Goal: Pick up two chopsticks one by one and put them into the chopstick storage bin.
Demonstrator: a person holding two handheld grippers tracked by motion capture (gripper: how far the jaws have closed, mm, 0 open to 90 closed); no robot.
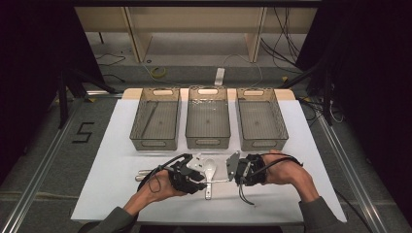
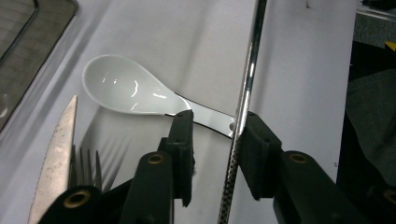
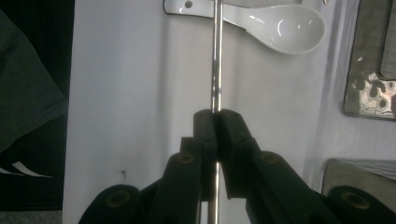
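Observation:
A thin metal rod (image 3: pixel 216 60) runs level just above the white table (image 1: pixel 121 145), between my two grippers. My right gripper (image 3: pixel 216 114) is shut on one end of it, seen also in the high view (image 1: pixel 233 178). My left gripper (image 2: pixel 217 123) stands open around the rod's (image 2: pixel 250 70) other part; the rod rests against one jaw and a gap shows at the other. A white ceramic spoon (image 2: pixel 121 86) lies on the table under the rod, bowl toward the bins (image 1: pixel 210 167). The left gripper (image 1: pixel 200 182) sits just left of the spoon's handle.
Three grey bins (image 1: pixel 154 144) (image 1: pixel 208 142) (image 1: pixel 262 144) stand in a row behind the grippers. A serrated knife (image 2: pixel 58 149) and a fork (image 2: pixel 86 161) lie by the left gripper, left of the hand in the high view (image 1: pixel 143 174).

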